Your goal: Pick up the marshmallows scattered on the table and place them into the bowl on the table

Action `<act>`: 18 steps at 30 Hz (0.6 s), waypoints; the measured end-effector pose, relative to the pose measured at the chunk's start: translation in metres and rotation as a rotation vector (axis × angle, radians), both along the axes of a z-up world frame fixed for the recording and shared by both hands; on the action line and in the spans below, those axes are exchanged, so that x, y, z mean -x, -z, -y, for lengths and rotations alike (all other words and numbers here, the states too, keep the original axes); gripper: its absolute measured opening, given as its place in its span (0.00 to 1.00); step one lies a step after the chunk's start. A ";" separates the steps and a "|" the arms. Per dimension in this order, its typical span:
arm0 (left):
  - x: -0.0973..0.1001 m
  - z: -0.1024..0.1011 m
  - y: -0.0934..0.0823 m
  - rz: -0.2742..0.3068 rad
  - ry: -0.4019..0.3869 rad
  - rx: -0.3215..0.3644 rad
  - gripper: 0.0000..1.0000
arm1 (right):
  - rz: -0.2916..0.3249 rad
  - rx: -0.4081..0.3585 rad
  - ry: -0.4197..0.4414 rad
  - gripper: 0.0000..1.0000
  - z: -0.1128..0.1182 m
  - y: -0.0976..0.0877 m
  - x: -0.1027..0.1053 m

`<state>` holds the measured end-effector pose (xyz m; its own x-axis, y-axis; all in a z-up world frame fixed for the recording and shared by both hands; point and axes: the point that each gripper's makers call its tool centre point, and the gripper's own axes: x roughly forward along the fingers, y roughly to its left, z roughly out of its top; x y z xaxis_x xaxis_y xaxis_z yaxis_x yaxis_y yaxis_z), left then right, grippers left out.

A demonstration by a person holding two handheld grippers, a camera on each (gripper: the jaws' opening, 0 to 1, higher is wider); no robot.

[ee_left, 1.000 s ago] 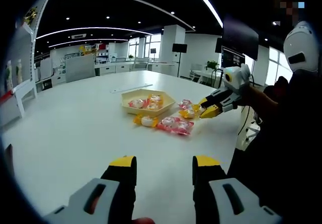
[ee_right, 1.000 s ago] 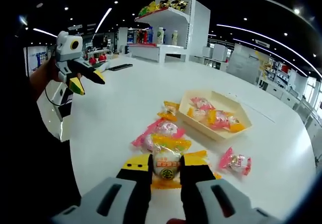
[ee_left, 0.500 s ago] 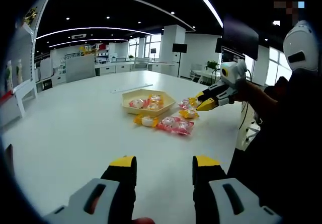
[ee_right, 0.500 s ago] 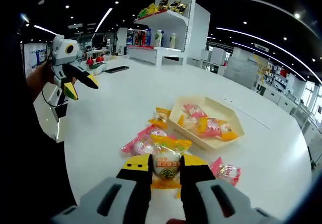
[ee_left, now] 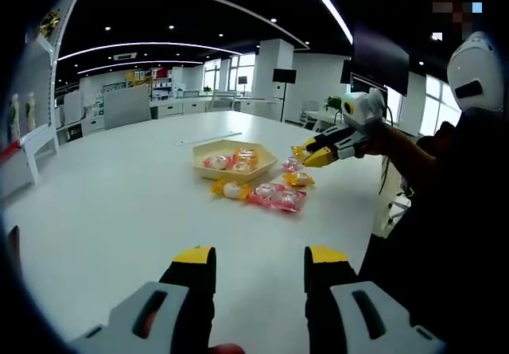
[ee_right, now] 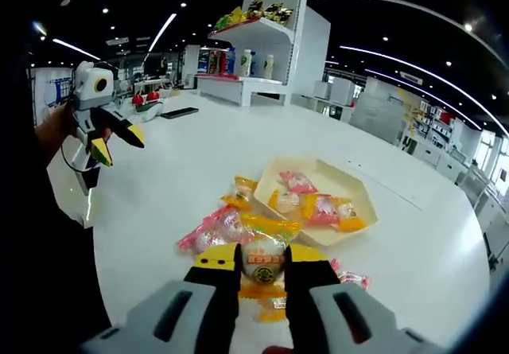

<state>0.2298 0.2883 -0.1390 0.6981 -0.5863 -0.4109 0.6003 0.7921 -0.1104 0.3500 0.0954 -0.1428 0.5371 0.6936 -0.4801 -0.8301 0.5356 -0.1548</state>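
Observation:
A cream hexagonal bowl on the white table holds several wrapped marshmallows. Beside it lie a yellow packet, a pink packet and another yellow packet. My right gripper hangs over these, just right of the bowl, shut on a yellow-wrapped marshmallow. In the right gripper view that gripper is above a pink packet, with the bowl just beyond. My left gripper stands open and empty near the table's front edge and shows again as the left gripper.
A person's arm reaches in from the right over the table edge. A thin flat strip lies behind the bowl. A dark flat item sits far back, and white shelves with goods stand beyond the table.
My right gripper has moved with the yellow marshmallow toward the bowl and slightly upward. The left gripper has stayed still and open.

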 end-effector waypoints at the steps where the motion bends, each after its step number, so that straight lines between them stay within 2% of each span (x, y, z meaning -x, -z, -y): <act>1: 0.000 0.000 0.000 0.000 0.000 0.000 0.45 | 0.001 -0.001 0.002 0.22 0.000 -0.001 -0.001; 18: 0.001 0.003 0.001 -0.001 0.008 0.001 0.45 | 0.026 -0.006 0.016 0.22 0.001 -0.011 -0.024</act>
